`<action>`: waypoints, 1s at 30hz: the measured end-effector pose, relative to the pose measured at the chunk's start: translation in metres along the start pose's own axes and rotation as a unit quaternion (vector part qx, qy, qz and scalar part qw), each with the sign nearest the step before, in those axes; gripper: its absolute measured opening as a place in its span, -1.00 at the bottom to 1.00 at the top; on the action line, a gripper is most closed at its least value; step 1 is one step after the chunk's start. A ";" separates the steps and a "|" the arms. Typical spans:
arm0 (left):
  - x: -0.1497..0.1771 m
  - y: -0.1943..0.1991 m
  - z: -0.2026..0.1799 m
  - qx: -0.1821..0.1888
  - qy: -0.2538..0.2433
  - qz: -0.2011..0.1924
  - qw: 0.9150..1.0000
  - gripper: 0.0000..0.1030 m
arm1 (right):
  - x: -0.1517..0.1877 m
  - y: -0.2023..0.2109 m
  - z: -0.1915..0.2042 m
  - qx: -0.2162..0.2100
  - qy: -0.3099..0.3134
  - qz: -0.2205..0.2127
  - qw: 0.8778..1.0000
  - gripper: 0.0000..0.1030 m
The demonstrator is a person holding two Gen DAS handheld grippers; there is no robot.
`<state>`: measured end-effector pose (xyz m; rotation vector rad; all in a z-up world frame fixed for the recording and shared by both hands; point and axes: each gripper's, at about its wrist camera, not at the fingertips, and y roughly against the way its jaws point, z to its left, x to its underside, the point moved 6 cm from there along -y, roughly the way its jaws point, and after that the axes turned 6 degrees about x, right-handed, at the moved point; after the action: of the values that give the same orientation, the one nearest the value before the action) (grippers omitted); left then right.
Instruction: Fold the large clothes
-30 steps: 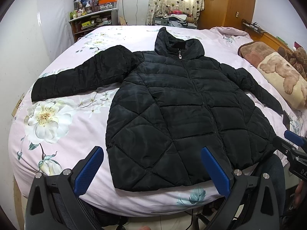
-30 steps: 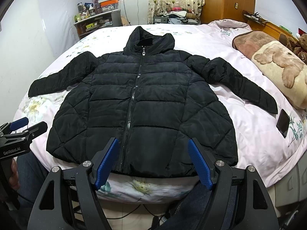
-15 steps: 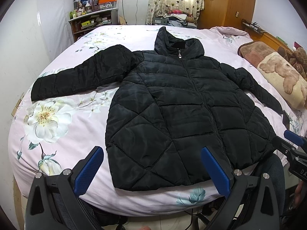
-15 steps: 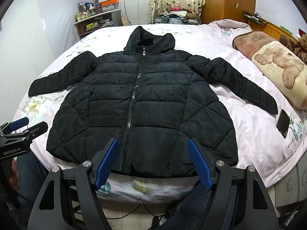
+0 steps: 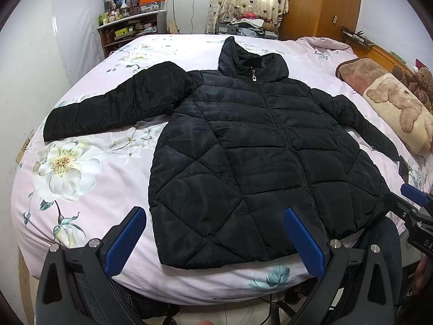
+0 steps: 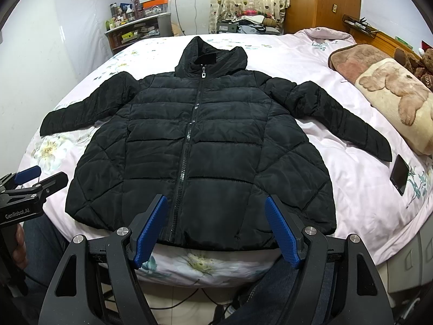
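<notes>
A black quilted hooded jacket (image 5: 243,146) lies flat and zipped on the bed, front up, both sleeves spread out; it also shows in the right wrist view (image 6: 200,146). My left gripper (image 5: 213,233) is open and empty, held off the bed's near edge in front of the jacket's left hem. My right gripper (image 6: 216,227) is open and empty, just short of the hem near the zipper's bottom. Each gripper shows at the edge of the other's view: the right one in the left wrist view (image 5: 414,203), the left one in the right wrist view (image 6: 29,181).
The bed has a pink floral sheet (image 5: 81,184). A dark phone (image 6: 400,174) lies beyond the jacket's right sleeve cuff. A bear-print pillow (image 6: 392,97) and plush toys lie at the right. Shelves (image 5: 130,29) and a wooden wardrobe (image 5: 322,2) stand behind the bed.
</notes>
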<state>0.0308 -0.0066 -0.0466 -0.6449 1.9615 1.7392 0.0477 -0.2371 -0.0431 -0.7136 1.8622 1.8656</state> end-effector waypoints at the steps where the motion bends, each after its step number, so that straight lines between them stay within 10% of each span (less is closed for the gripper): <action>1: 0.000 0.000 0.000 0.000 0.000 0.000 1.000 0.99 | 0.000 0.000 0.000 0.000 0.000 0.000 1.000 0.44; 30: 0.005 -0.009 0.000 0.001 0.003 0.010 1.000 0.99 | 0.001 -0.006 0.004 -0.004 0.003 0.004 1.000 0.44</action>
<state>0.0322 -0.0078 -0.0567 -0.6315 1.9793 1.7501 0.0504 -0.2331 -0.0480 -0.7177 1.8648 1.8786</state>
